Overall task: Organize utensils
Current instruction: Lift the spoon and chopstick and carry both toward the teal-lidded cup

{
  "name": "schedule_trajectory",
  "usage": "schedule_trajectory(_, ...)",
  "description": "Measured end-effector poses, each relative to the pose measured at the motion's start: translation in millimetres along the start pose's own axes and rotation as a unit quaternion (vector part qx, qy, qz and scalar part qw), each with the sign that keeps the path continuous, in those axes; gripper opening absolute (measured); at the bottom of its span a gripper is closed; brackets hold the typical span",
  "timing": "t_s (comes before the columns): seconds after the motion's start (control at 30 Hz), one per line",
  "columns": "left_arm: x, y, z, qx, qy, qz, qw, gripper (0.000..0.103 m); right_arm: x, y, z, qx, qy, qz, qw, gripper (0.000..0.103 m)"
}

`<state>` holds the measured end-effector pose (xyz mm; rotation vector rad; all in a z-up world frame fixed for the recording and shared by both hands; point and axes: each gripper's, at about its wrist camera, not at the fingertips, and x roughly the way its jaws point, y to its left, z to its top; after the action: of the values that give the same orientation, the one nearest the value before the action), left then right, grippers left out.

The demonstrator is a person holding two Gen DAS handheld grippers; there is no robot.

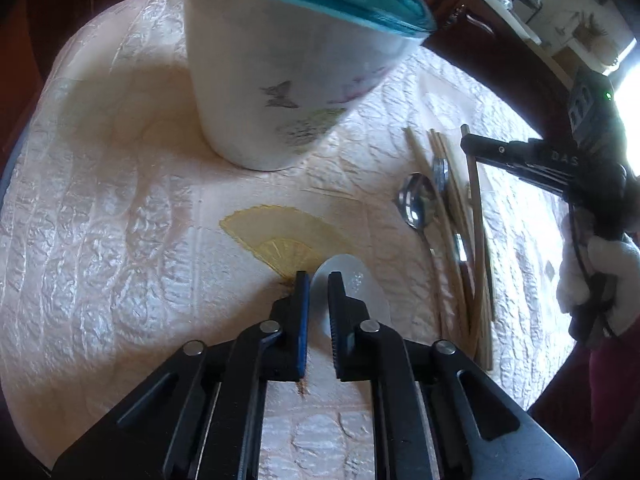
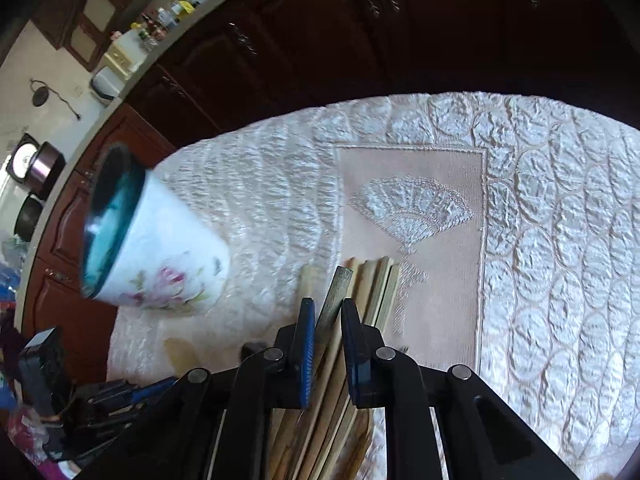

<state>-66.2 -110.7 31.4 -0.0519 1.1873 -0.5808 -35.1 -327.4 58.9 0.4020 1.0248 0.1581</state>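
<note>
A white cup (image 1: 280,80) with a teal inside and butterfly prints stands on the quilted cloth; it shows at the left in the right wrist view (image 2: 160,264). My left gripper (image 1: 318,278) is shut on a pale white spoon (image 1: 360,284), whose bowl sticks out past the fingertips. A metal spoon (image 1: 416,200) lies beside a bundle of bamboo chopsticks (image 1: 456,220). My right gripper (image 2: 328,308) is shut on a grey chopstick (image 2: 340,284) on top of that bundle (image 2: 380,284). From the left wrist view the right gripper (image 1: 468,144) sits at the far end of the sticks.
The table wears a white quilted cloth (image 2: 560,240) with an embroidered fan panel (image 2: 412,208). Dark wooden cabinets (image 2: 320,40) rise just beyond the table's far edge. A white-gloved hand (image 1: 600,272) holds the right gripper.
</note>
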Motion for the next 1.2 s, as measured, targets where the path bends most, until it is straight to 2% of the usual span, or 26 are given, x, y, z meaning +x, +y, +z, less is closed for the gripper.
schedule_trajectory(0.4,-63,-11,-5,0.013,-0.057,-0.020,0.9981,0.001,-69,34,-19,-0.034,-0.055,0.034,0.997,0.010)
schedule_trajectory(0.63,-119,-19,-1,0.023,-0.108,-0.026,0.9935,0.001,-117,58,-9,-0.065,-0.100,0.045,0.992,0.007)
schedule_trajectory(0.77,-158,-22,16,0.023,-0.149,-0.033,0.9881,0.001,-137,77,5,-0.090,-0.128,0.048,0.986,0.007)
schedule_trajectory(1.07,-206,-15,63,0.014,-0.231,0.005,0.9727,0.001,-168,109,29,-0.120,-0.161,0.069,0.977,0.007)
schedule_trajectory(1.2,-214,-16,90,0.017,-0.276,0.054,0.9595,0.001,-197,127,46,-0.146,-0.186,0.071,0.969,0.007)
